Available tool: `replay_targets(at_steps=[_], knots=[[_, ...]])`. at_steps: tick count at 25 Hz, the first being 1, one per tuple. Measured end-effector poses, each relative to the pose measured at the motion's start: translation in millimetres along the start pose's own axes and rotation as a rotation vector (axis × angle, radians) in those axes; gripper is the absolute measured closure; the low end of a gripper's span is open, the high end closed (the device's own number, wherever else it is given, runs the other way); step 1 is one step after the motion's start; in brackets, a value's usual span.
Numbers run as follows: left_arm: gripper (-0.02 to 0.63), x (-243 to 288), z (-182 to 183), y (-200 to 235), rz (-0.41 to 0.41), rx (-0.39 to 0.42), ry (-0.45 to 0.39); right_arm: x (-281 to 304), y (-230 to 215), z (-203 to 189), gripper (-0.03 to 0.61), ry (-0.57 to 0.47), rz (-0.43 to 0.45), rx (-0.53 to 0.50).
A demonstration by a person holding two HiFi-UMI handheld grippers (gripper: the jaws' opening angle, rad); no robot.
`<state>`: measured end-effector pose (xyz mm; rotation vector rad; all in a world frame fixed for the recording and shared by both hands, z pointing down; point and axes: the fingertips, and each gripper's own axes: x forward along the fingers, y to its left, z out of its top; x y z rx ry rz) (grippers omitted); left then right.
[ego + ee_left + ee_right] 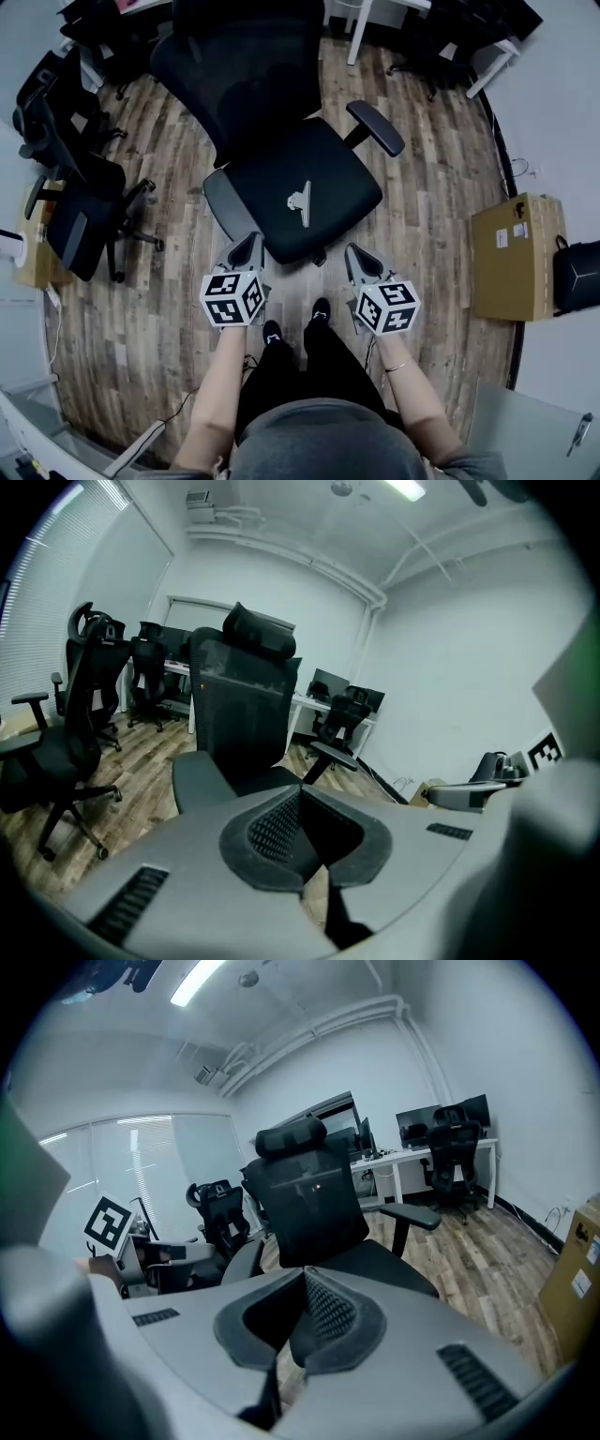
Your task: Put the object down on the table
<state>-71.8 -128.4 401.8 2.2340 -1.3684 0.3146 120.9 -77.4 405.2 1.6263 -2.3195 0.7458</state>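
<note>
A person stands over a black office chair [262, 183] on a wood-plank floor [431, 187], with a gripper in each hand. The left gripper [254, 238] is held just short of the seat's front edge. Its own view shows the two ribbed pads [272, 832] pressed together with nothing between them, so it is fully narrow and empty. The right gripper [352, 249] hangs beside it, near the seat's front right corner. Its jaws also meet at the tips, and nothing is caught between them. Both point toward the chair, and each carries its marker cube [232, 298] at the back.

The pale object [300, 202] is small and light grey. It lies on the seat, not on a table, around the middle and a little toward the front edge. It is clear of both grippers, and its exact shape is too small to tell.

The chair's right armrest [377, 127] juts out past the seat's right edge. More black office chairs [80, 216] stand off to the left, and a cardboard box [516, 258] sits on the floor at the right, well apart from the chair. The right gripper view shows a white desk [422, 1157] with monitors along the far wall.
</note>
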Motion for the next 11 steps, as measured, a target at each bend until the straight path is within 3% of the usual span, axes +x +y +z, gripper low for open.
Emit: replay_targets(at_steps=[11], knots=[[0.591, -7, 4, 4, -0.007, -0.009, -0.009, 1, 14, 4, 0.577, -0.015, 0.008, -0.009]])
